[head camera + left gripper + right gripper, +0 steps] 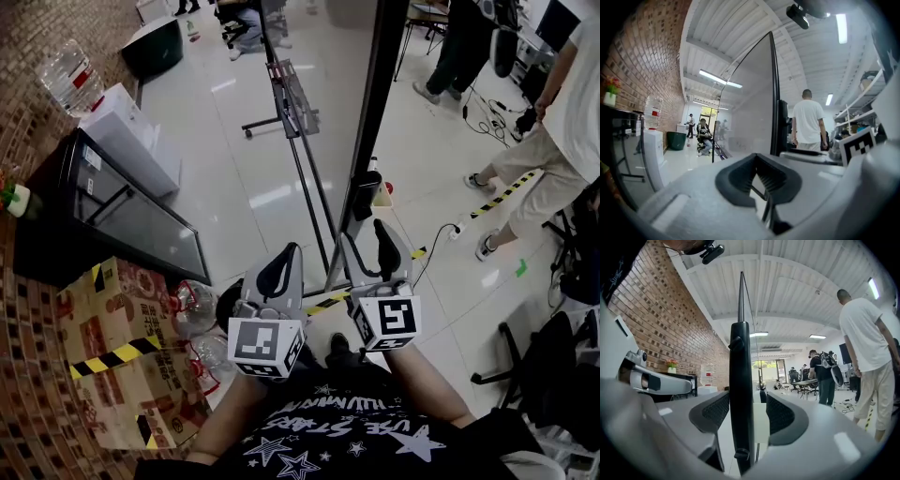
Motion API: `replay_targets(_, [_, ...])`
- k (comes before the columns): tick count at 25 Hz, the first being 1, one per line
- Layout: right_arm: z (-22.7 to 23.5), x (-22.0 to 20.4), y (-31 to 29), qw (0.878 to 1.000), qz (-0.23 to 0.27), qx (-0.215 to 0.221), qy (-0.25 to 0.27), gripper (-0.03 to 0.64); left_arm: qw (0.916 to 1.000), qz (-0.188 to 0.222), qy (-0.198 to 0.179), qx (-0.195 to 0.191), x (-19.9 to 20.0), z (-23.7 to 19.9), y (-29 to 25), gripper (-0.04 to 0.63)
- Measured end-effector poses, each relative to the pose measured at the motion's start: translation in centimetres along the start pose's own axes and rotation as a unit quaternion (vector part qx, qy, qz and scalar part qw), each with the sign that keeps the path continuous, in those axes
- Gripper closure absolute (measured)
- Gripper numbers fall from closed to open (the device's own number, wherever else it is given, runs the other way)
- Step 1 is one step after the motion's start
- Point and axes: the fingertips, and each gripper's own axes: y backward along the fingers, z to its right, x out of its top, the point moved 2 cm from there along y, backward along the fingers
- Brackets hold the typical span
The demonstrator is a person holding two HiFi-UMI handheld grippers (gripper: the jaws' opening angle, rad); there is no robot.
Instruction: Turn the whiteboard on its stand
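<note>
The whiteboard stands edge-on in front of me, its black side frame [380, 112] rising from the stand's foot [328, 281] on the floor. My right gripper [367, 246] straddles that frame. In the right gripper view the black frame bar [742, 390] runs upright between the pads; the left pad [715, 411] is close beside it, and a gap shows at the right pad [780, 416], so the jaws are open. My left gripper [281, 269] hangs just left of the board, its tips together and empty [758, 176]. The left gripper view shows the grey board face [750, 108].
A black glass-fronted cabinet [122, 211] and a taped cardboard box [112, 347] line the brick wall at left, with plastic bottles [192, 305] on the floor beside them. Another rolling stand [286, 94] is behind the board. A person in a white shirt [553, 122] and a chair [544, 366] are at right.
</note>
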Motion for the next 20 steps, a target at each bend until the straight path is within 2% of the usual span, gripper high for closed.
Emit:
replay_targets(5, [0.2, -0.6, 1.5, 1.000, 0.000, -0.020, 0.006, 0.439, 0.9999, 0.001, -0.002, -0.012, 0.0, 0.7, -0.1, 0.589])
replay_targets(11, [0.5, 0.6, 2.4, 0.999, 0.016, -0.041, 0.017, 0.589, 0.9994, 0.003, -0.001, -0.035, -0.2, 2.1, -0.4, 0.589])
replay_targets(15, [1.3, 0.5, 2.8, 0.999, 0.009, -0.048, 0.014, 0.602, 0.9989, -0.001, 0.000, -0.046, -0.4, 3.0, -0.6, 0.589])
replay_targets(20, [1.3, -0.5, 2.9, 0.999, -0.009, -0.036, 0.017, 0.607, 0.9986, -0.001, -0.013, -0.051, -0.6, 3.6, -0.8, 0.589])
